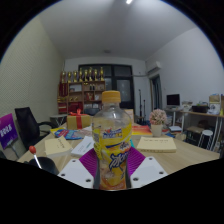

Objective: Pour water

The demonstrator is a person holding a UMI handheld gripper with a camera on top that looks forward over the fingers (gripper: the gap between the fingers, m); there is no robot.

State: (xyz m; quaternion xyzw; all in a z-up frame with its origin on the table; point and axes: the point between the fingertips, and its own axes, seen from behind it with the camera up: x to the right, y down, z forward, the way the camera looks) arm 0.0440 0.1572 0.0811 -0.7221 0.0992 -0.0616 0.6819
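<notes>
A clear plastic bottle (112, 140) with a yellow cap, yellow drink and a yellow and purple label stands upright between my fingers. My gripper (112, 165) is shut on it, with the purple pads (90, 160) pressing on both sides of its lower half. The bottle is held above a wooden table (185, 155).
On the table lie notebooks or papers (157, 144), a red-capped item (33, 152) and small objects (70, 133). A black chair (27, 124) stands beyond the table's left end. Shelves (84, 92) and a desk with a monitor (173, 101) line the far wall.
</notes>
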